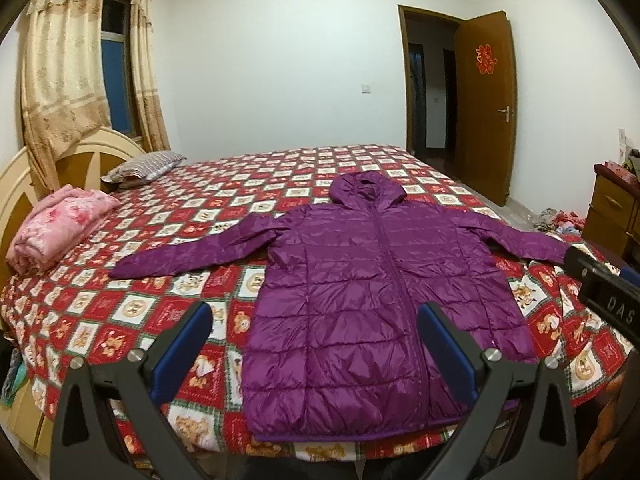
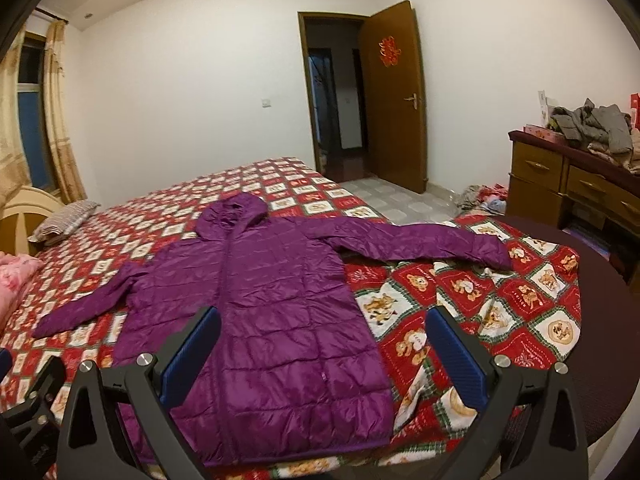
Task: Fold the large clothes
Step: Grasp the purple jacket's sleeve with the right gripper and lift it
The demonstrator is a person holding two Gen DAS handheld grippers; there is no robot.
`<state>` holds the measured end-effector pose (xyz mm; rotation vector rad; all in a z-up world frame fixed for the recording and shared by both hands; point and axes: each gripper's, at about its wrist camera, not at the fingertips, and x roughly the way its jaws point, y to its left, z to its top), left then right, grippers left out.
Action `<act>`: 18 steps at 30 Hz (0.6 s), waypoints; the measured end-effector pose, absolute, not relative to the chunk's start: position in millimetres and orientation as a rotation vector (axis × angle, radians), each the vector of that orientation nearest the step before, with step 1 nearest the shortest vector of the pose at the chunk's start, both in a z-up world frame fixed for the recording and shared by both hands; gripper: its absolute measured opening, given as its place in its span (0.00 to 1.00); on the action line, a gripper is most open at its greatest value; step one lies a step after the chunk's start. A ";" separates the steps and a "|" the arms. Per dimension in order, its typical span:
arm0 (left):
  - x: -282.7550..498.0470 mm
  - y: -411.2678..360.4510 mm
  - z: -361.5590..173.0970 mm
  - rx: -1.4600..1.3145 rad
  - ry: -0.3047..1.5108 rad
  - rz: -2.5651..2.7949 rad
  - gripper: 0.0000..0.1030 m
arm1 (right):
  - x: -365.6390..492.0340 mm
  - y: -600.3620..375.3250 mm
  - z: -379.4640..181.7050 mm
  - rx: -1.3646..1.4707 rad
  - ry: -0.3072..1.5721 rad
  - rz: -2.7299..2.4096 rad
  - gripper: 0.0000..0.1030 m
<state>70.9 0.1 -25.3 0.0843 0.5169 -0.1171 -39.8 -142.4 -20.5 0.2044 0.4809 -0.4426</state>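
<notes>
A purple hooded puffer coat (image 1: 360, 304) lies flat, front up and zipped, on the bed, with both sleeves spread out to the sides and the hood pointing away. It also shows in the right wrist view (image 2: 264, 320). My left gripper (image 1: 316, 344) is open and empty, held above the coat's lower hem near the bed's front edge. My right gripper (image 2: 324, 348) is open and empty, above the coat's lower right side. The right gripper's body also shows at the right edge of the left wrist view (image 1: 608, 296).
The bed carries a red and white checked bear-print cover (image 1: 160, 300). A folded pink blanket (image 1: 60, 228) and a striped pillow (image 1: 144, 166) lie by the headboard. A wooden dresser (image 2: 568, 184) with piled clothes stands at the right. An open door (image 2: 394, 96) is behind.
</notes>
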 end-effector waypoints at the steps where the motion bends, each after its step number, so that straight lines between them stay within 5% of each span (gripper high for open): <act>1: 75.8 0.5 -27.1 0.080 0.525 -0.118 1.00 | -33.2 -145.8 -21.6 0.202 0.491 -0.450 0.99; 18: 200.6 -14.9 -47.5 0.102 0.652 -0.099 1.00 | 66.8 -248.9 -39.7 0.282 0.563 -0.495 0.99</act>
